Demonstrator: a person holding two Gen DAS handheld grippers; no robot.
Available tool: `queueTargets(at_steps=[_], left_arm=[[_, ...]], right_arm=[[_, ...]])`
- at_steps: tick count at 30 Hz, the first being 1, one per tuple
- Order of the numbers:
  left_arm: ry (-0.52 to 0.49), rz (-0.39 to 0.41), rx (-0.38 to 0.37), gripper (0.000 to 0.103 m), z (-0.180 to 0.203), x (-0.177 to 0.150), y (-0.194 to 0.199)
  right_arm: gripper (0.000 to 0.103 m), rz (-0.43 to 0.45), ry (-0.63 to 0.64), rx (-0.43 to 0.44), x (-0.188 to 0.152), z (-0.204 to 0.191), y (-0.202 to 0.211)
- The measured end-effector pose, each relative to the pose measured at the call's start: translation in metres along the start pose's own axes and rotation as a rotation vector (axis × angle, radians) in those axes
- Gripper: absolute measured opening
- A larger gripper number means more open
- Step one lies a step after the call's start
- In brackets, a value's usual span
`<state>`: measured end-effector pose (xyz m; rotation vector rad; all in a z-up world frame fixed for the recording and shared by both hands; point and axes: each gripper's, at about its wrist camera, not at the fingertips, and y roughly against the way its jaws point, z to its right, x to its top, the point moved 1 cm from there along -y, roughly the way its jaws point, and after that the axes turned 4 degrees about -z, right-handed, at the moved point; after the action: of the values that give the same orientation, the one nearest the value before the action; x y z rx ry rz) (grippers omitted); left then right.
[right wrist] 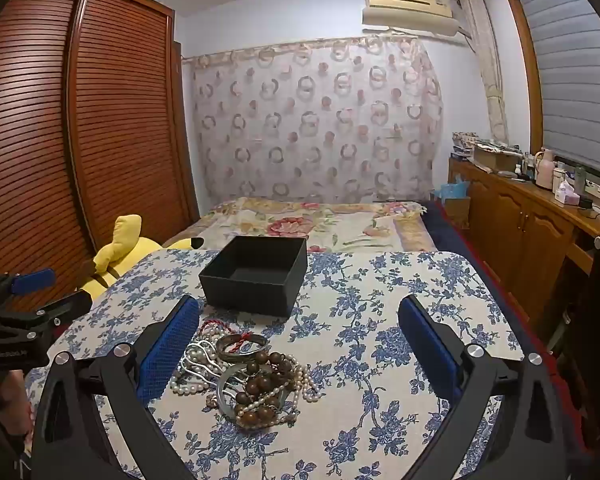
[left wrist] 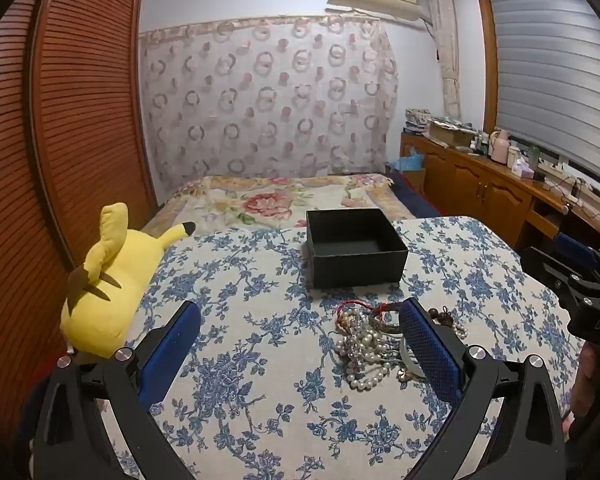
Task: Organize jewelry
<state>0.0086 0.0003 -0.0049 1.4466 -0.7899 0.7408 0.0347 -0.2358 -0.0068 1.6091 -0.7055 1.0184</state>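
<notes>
A tangled pile of jewelry [left wrist: 370, 344] lies on the blue-flowered tablecloth: pearl strings, a red cord, a metal bangle and brown wooden beads. It also shows in the right wrist view [right wrist: 252, 380]. An open, empty black box [left wrist: 354, 246] stands just behind the pile, also in the right wrist view [right wrist: 256, 274]. My left gripper [left wrist: 300, 316] is open and empty, its right finger beside the pile. My right gripper [right wrist: 298, 312] is open and empty, its left finger beside the pile.
A yellow plush toy [left wrist: 100, 280] lies at the table's left edge. A bed with a floral cover [left wrist: 284, 200] is behind the table. A wooden wardrobe [left wrist: 60, 120] stands left, a wooden cabinet [left wrist: 480, 188] with bottles right.
</notes>
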Motion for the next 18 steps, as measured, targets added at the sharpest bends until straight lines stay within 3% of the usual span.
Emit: queueTargets(at_steps=[18], left_arm=[[0.009, 0.007, -0.009, 0.096, 0.0008, -0.0010, 0.0064]], right_arm=[[0.100, -0.001, 0.001, -0.004, 0.0015, -0.0006, 0.0009]])
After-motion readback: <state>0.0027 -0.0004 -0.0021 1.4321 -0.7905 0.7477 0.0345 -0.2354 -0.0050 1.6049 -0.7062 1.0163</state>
